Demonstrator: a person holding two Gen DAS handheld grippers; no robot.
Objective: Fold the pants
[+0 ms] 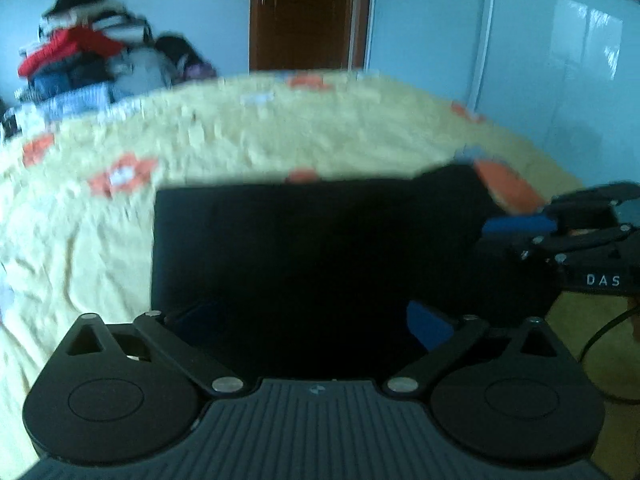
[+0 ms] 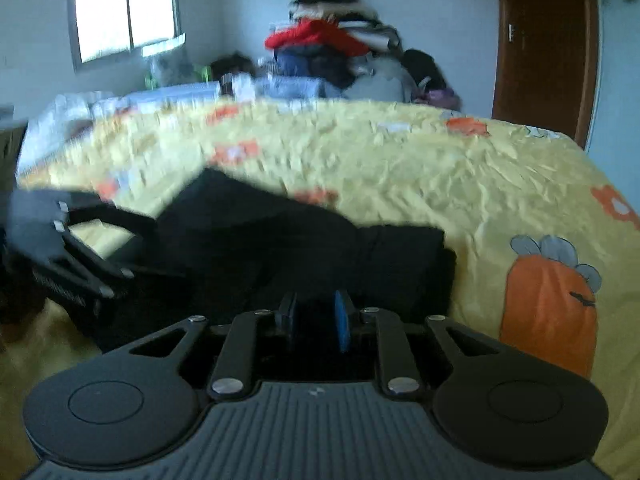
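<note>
The black pants (image 1: 312, 240) lie folded into a dark rectangle on the yellow sheet (image 1: 280, 136). My left gripper (image 1: 312, 320) stands wide open over their near edge, blue pads far apart with only flat fabric below. In the right wrist view the pants (image 2: 280, 240) spread ahead, and the left gripper (image 2: 156, 246) comes in from the left, open. My right gripper (image 2: 315, 320) has its blue pads close together with a narrow dark gap low over the pants' right end. Whether cloth is pinched there I cannot tell. It also shows at the pants' right edge, right gripper (image 1: 496, 236).
A heap of mixed clothes (image 2: 332, 52) is piled past the far side of the bed. A brown door (image 1: 304, 16) and a window (image 2: 124, 8) are in the walls behind. A dark cable (image 1: 608, 332) hangs at the right. The sheet carries orange cartoon prints (image 2: 548, 304).
</note>
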